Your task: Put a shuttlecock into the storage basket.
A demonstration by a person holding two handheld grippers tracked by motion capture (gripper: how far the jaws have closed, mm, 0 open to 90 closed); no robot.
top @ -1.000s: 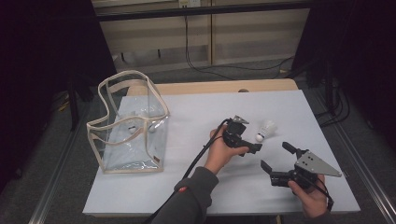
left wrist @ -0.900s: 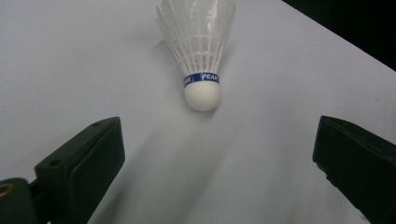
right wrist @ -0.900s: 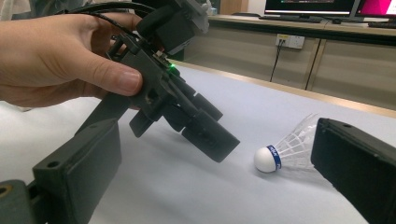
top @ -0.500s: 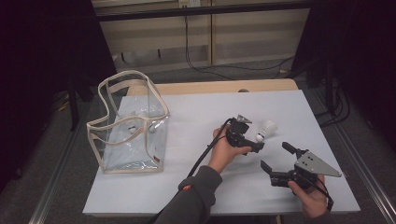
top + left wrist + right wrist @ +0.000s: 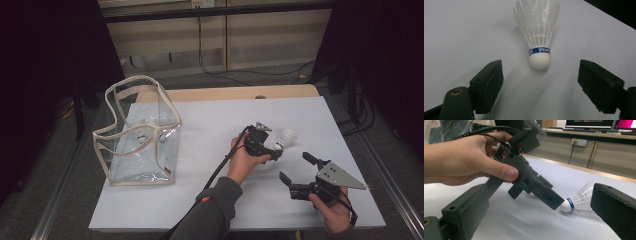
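Jaws, left gripper (image 5: 539, 82): standing apart after just closing inward, the 2 black pads flanking the cork at 9 and 3 o'clock without touching it.
Jaws, right gripper (image 5: 299, 170): gaping wide with nothing between them, resting low on the table at about 4 o'clock of the left one.
Table (image 5: 210, 125): carrying everything on its white top.
Clear bag (image 5: 136, 131): standing upright far off at 9 o'clock of the grippers, mouth open.
Left hand (image 5: 243, 159): wrapping the gripper body, angling it down.
Shuttlecock (image 5: 537, 30): lying on the table, white cork pointing toward the left gripper, feathers fanning toward 12 o'clock, blue band reading PEAK.
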